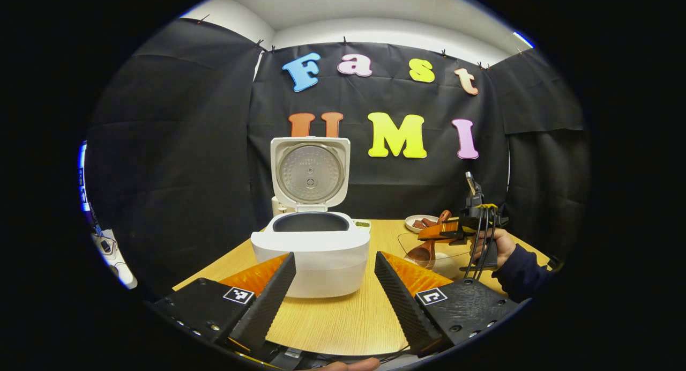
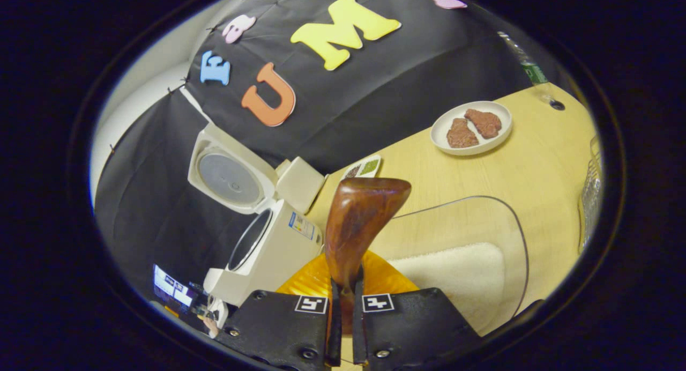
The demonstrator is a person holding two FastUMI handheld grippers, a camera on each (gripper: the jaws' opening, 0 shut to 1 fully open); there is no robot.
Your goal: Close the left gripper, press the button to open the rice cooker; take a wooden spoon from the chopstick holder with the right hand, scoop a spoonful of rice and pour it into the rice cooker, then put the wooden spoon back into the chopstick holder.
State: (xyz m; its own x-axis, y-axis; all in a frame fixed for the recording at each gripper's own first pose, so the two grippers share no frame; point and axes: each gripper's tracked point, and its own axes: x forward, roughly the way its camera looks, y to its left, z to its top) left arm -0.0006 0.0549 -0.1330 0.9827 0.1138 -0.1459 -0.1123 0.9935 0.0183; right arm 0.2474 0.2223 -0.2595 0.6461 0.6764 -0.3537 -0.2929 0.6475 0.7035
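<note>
Wooden spoon (image 2: 358, 221) clamped by the handle between both fingers of the right gripper (image 2: 343, 306), bowl poised over the glass bowl of rice (image 2: 455, 264). Scooping step in hand, by the look of it; next, dip into the rice, lift level, carry across to the rice cooker (image 1: 311, 247), lid already up. Left gripper (image 1: 335, 293) spread wide, empty, facing the cooker. Pale wooden table (image 1: 343, 317) underneath, plate (image 2: 471, 127) of meat near the black-draped wall.

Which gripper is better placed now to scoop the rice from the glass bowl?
The right gripper. It is shut on the wooden spoon and hangs over the glass bowl of rice. The left gripper is open and faces the rice cooker.
</note>
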